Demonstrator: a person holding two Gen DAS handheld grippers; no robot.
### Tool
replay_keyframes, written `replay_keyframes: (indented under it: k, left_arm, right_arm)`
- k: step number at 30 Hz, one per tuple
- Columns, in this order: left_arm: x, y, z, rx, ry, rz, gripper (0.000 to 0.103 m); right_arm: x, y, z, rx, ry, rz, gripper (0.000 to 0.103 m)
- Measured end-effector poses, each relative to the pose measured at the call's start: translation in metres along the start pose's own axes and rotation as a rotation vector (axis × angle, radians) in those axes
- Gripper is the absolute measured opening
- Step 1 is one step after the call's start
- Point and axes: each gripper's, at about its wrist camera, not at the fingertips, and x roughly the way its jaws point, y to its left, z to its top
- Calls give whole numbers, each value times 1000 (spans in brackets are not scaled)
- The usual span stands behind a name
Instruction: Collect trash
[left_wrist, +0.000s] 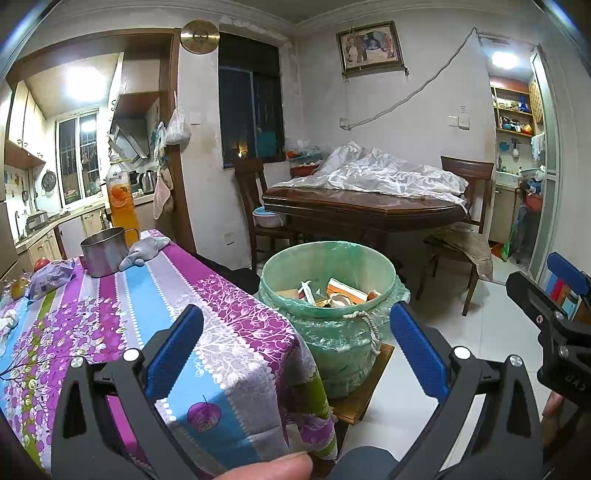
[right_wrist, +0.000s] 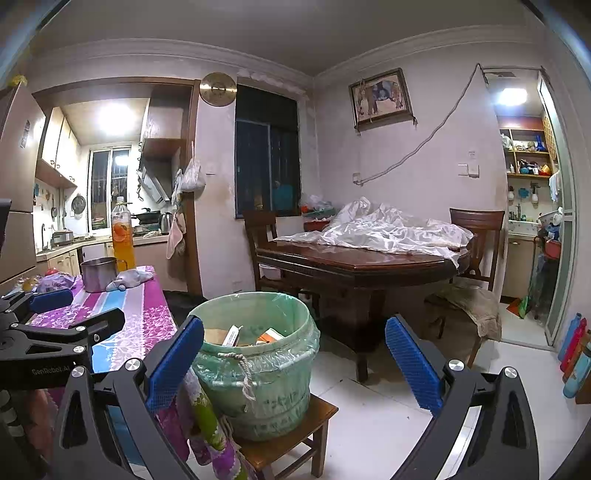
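One trash bucket (left_wrist: 328, 317), lined with a green plastic bag, stands on a low wooden stool (right_wrist: 291, 439) just beside the corner of the worktop (left_wrist: 110, 325). Inside the bucket lie cardboard scraps and small packages (left_wrist: 332, 290); single items cannot be told apart. A knotted cord (right_wrist: 242, 369) hangs down the bucket's front wall.

Left gripper (left_wrist: 295, 350): fingers spread wide, nothing between them, held above the worktop corner next to the bucket. Right gripper (right_wrist: 293, 363): fingers spread wide, nothing between them, with the bucket showing between the fingers from its own camera. A fingertip (left_wrist: 273, 469) of the person shows at the lower edge of the left wrist view.

On the worktop, which carries a striped purple and blue cloth, the far end from the bucket holds a steel mug (left_wrist: 105, 251), a grey rag (left_wrist: 144, 251), a bottle of orange drink (left_wrist: 122, 199) and a purple wrapped packet (left_wrist: 51, 280).

Behind the bucket stands a dark wooden dining table (right_wrist: 354, 266) with a white plastic sheet (right_wrist: 380, 229) on it and wooden chairs near it.
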Motion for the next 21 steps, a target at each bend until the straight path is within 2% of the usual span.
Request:
replay_keyframes:
  k: [21]
  left_arm:
    - [1,-10,0,2,1,-19,98]
  right_arm:
    - [-2,-2,-8,6,3,-11,98]
